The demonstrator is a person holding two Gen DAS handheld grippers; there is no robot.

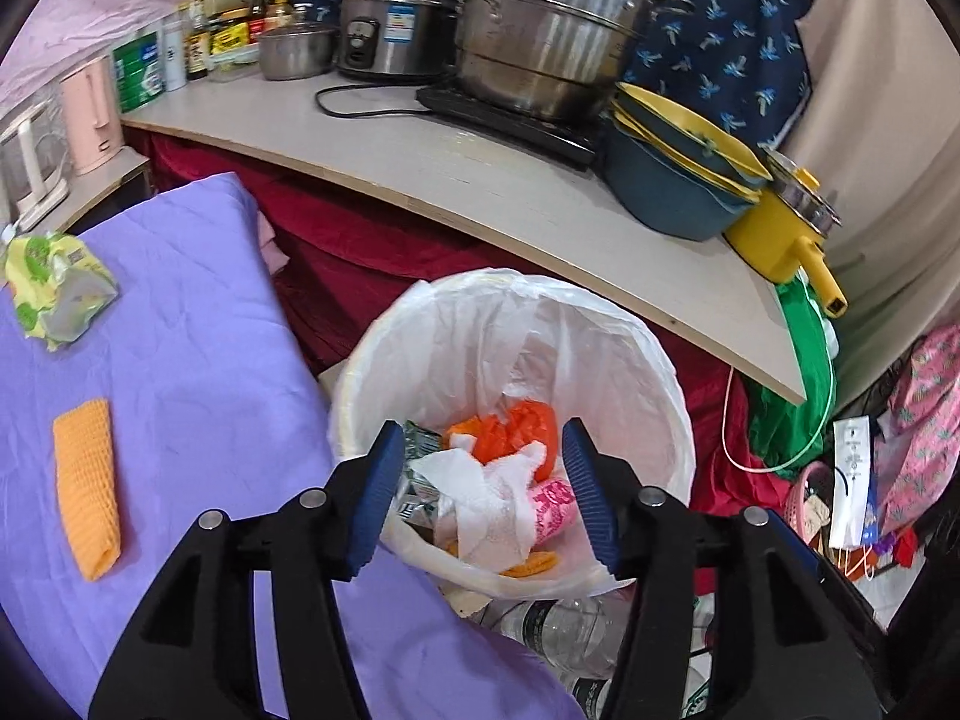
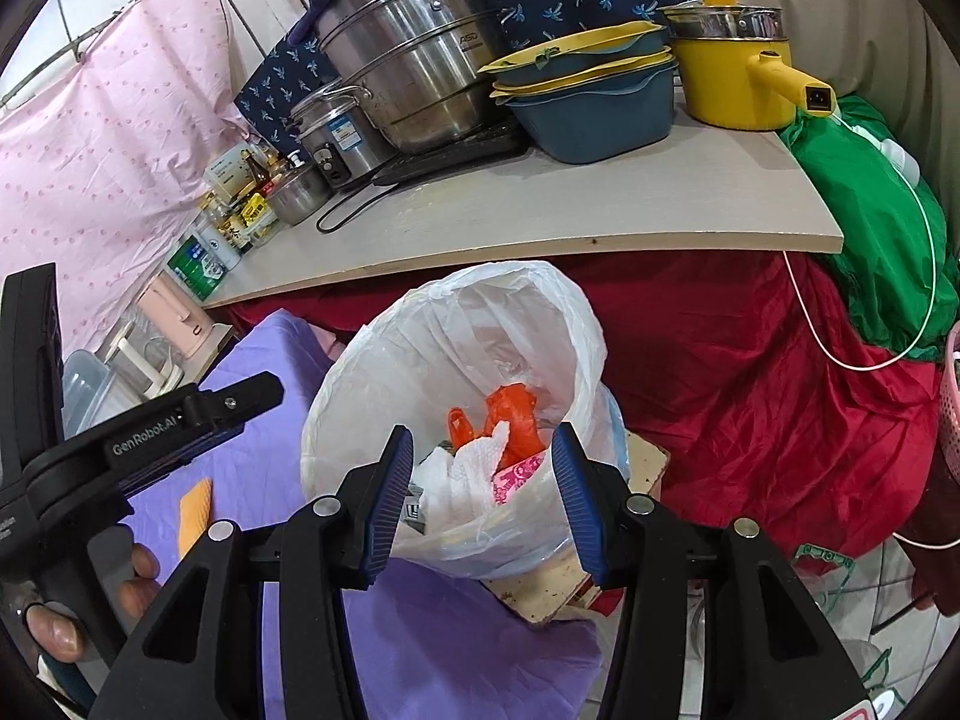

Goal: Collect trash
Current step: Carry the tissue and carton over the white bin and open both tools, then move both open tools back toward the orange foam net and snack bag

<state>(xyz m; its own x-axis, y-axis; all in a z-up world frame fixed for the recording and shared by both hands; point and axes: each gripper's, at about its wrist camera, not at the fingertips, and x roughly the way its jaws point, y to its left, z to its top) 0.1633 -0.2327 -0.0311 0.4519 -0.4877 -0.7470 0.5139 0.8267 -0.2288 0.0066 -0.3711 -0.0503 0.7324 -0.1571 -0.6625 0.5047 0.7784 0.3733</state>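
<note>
Left wrist: left gripper [image 1: 480, 495] spread wide, holding nothing, over the lined trash bin [image 1: 648, 360] with white tissue [image 1: 492, 498] and orange bag [image 1: 510, 432] inside; yellow-green wrapper [image 1: 54, 285] at 9 o'clock, orange cloth [image 1: 87, 489] below it on purple sheet [image 1: 198, 330]. Right wrist: right gripper [image 2: 480, 495] wide open, empty, above same bin [image 2: 372, 396]; left gripper [image 2: 198, 420] at 9 o'clock, opening unclear.

Both wrist views look steeply down, close over the bin [image 1: 654, 360] [image 2: 372, 372], facing the counter [image 1: 480, 180] [image 2: 540, 210]. The left view probably sits slightly nearer, showing more purple sheet [image 1: 198, 330].
</note>
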